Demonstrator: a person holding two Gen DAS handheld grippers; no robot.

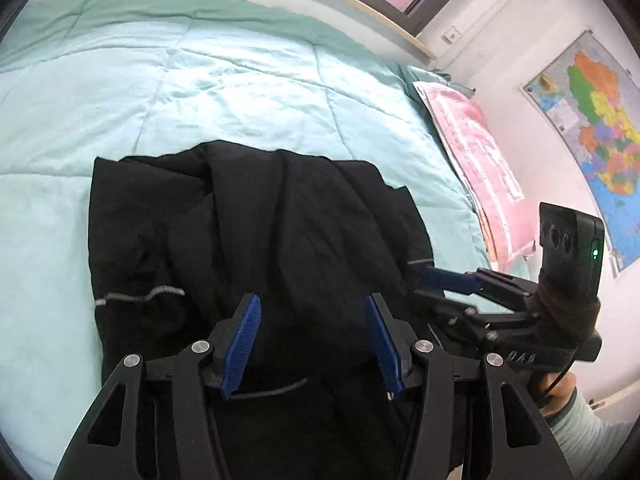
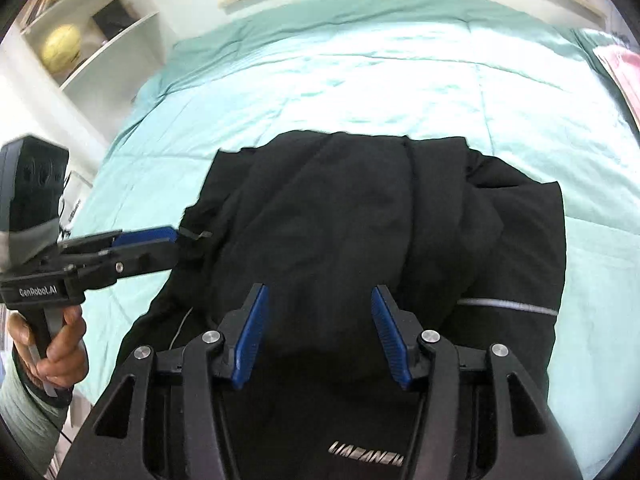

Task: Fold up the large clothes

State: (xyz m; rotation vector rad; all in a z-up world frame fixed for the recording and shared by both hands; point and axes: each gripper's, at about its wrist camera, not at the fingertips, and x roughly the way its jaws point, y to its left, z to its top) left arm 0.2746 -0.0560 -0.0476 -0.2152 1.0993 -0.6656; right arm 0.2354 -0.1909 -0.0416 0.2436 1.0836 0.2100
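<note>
Map left view only; shelf right view.

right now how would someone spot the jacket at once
Find the bed with the pale teal quilt. On its near part lies the jacket, a rumpled black heap. Nothing else on the quilt is dark, and thin grey reflective stripes cross it.
</note>
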